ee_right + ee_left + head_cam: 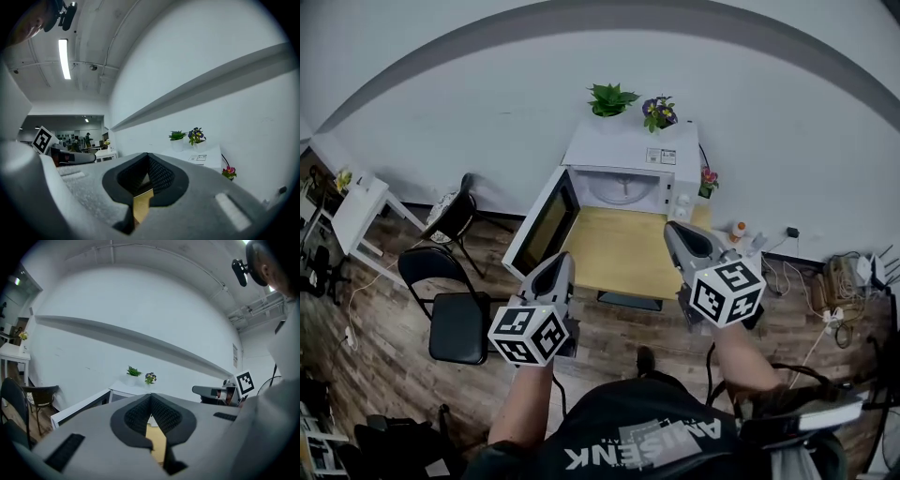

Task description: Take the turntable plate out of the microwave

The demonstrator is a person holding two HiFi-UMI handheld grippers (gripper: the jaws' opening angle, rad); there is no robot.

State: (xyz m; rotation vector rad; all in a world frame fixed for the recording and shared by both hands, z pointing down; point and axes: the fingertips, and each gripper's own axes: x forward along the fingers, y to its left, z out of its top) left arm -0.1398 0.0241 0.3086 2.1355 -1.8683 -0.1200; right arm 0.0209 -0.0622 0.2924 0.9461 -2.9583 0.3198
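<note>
Wooden counter (619,258) against the wall at 12 o'clock, white microwave (633,150) on its far edge, door (542,228) swung open toward 9 o'clock. Left gripper (565,259) at 7 o'clock from the microwave, right gripper (671,228) at 5 o'clock, both in the air, jaws pressed together, nothing pinched. Turntable plate (623,190) sits inside the microwave cavity, well apart from both grippers. Two potted plants (612,98) on the microwave top

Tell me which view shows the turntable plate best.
Head view: it looks into the open microwave, where the plate lies. Both gripper views catch only the microwave's outside; the plate is hidden.
</note>
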